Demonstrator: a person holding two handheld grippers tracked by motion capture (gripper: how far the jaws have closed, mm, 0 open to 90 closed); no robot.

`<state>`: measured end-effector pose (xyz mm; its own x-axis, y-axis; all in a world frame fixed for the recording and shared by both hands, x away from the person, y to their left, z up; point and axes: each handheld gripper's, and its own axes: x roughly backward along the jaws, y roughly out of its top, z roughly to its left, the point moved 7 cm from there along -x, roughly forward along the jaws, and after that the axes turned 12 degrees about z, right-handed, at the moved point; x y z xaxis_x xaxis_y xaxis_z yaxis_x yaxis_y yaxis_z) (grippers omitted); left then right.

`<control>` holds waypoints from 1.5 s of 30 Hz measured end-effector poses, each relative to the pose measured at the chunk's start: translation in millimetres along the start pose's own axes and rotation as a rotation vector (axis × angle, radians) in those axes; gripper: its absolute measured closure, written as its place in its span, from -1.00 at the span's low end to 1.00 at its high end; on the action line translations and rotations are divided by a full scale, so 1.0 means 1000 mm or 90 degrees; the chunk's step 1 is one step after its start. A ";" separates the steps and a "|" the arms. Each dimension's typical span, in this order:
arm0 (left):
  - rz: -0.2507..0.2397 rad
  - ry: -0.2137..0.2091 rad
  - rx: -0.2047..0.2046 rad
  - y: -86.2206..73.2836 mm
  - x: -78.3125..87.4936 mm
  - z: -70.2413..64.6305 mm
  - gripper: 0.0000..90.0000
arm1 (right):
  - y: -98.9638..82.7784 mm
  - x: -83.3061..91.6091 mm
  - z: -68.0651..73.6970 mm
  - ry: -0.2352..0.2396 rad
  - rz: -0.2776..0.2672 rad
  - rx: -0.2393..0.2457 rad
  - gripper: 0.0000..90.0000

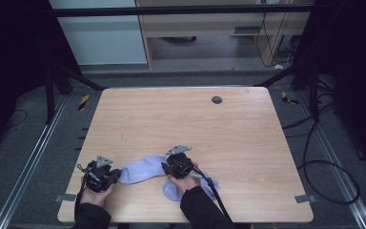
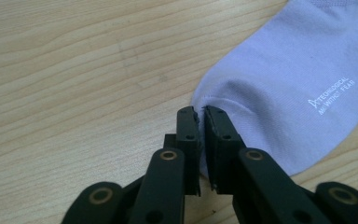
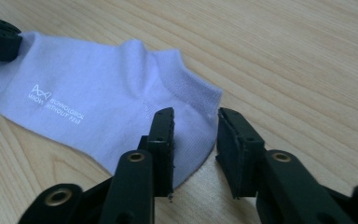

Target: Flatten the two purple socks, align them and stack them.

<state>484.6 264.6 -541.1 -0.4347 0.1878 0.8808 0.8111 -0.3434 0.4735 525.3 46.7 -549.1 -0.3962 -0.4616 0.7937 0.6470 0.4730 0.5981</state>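
Two pale lilac ankle socks on the wooden table (image 1: 228,124), near the front edge. First sock (image 1: 140,171) flat between the grippers, white lettering on its side. Second sock (image 1: 171,192) lies partly under the right hand. Left gripper (image 2: 199,122) clenched on the first sock's toe edge. Right gripper (image 3: 195,133) parted, jaws astride the cuff, not pinching.

High view above the near table (image 1: 248,124) edge facing forward-down, both tool-mounted views close, sharing the sock (image 1: 140,171).
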 end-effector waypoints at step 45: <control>-0.127 -0.073 -0.066 0.048 0.055 -0.084 0.94 | -0.015 0.109 -0.029 -0.001 -0.080 0.009 0.97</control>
<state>466.7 181.5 -470.2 -0.5297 0.3624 0.7669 0.6667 -0.3811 0.6406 491.6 -31.9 -474.7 -0.4753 -0.5168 0.7120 0.5829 0.4212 0.6948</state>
